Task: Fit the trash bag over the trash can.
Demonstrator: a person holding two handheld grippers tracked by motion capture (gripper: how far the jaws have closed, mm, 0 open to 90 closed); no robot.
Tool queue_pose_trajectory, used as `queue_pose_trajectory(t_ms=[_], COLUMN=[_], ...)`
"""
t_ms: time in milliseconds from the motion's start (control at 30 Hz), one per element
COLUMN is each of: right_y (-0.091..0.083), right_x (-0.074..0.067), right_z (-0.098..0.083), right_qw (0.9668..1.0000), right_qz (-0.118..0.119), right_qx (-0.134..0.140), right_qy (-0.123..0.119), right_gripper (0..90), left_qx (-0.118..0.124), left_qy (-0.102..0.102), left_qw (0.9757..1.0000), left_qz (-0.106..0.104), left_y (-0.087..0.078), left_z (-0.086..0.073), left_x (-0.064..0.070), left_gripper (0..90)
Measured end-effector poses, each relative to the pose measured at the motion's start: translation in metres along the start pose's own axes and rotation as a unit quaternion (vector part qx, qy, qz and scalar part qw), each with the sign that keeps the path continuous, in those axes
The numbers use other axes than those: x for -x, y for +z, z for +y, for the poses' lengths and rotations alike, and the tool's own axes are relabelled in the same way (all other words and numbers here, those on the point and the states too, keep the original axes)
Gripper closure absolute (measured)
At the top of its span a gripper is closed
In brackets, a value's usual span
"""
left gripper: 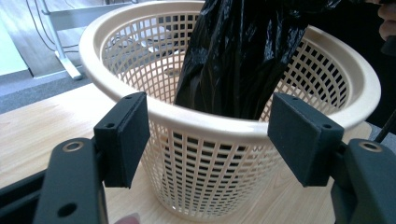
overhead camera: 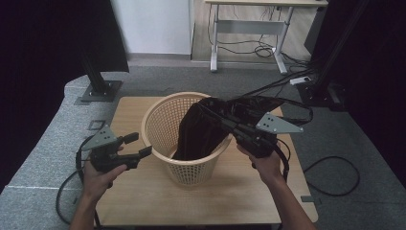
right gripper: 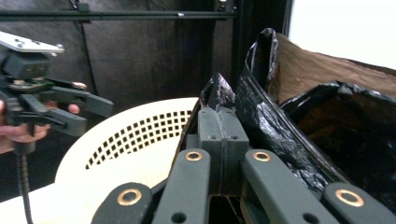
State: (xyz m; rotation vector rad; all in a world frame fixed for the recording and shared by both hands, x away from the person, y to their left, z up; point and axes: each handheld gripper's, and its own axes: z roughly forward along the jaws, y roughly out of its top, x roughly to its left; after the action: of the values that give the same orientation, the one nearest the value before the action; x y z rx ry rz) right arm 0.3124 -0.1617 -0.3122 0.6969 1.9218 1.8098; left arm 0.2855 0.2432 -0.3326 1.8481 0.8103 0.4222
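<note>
A cream plastic lattice basket (overhead camera: 163, 120) (left gripper: 154, 107) (right gripper: 135, 135) stands in the middle of the wooden table (overhead camera: 239, 191). A black plastic bag (overhead camera: 198, 132) (left gripper: 238, 56) (right gripper: 275, 121) hangs into it, its top edge held above the right rim. My right gripper (overhead camera: 210, 106) (right gripper: 217, 126) is shut on the bag's edge. My left gripper (overhead camera: 141, 144) (left gripper: 210, 135) stands open just left of the basket, its jaws wide apart and pointing at the basket wall, with nothing between them.
Grey carpet (overhead camera: 43, 143) surrounds the small table. A black stand base (overhead camera: 99, 90) sits at the back left, another (overhead camera: 325, 93) at the back right with cables. A white desk frame (overhead camera: 249, 28) stands farther back.
</note>
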Motion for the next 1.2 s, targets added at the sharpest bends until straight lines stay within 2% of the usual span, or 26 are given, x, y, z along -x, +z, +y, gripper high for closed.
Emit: queue_pose_trajectory(t_ms=[233,400,633,733,967,1200], right_y=[0.002,0.007,0.011,0.014,0.019,0.020], right_x=[-0.006,-0.013,-0.017,-0.020,-0.023,-0.028], right_z=[0.008,0.018,0.025,0.027,0.027,0.026], right_qw=[0.9997,0.9989,0.9984,0.9979,0.9977,0.9965], right_qz=[0.021,0.037,0.047,0.051,0.057,0.072], right_qx=[0.009,0.015,0.019,0.022,0.022,0.026], right_qy=[-0.009,-0.026,-0.026,-0.033,-0.028,-0.033], right_gripper=[88.8,88.8,88.8,88.8,88.8,88.8], left_qx=[0.003,0.008,0.005,0.006,-0.009,-0.013], left_qy=[0.006,0.011,0.014,0.011,0.017,0.015], left_qw=[1.0000,0.9998,0.9998,0.9997,0.9994,0.9991], left_qz=[-0.007,-0.011,-0.015,-0.021,-0.027,-0.037], left_y=[0.000,-0.001,0.003,0.006,0.021,0.034], left_z=[0.009,0.016,0.022,0.024,0.034,0.040], left_x=[0.003,0.006,0.006,0.005,0.006,0.005], left_gripper=[29.1,29.1,29.0,29.0,29.5,29.8])
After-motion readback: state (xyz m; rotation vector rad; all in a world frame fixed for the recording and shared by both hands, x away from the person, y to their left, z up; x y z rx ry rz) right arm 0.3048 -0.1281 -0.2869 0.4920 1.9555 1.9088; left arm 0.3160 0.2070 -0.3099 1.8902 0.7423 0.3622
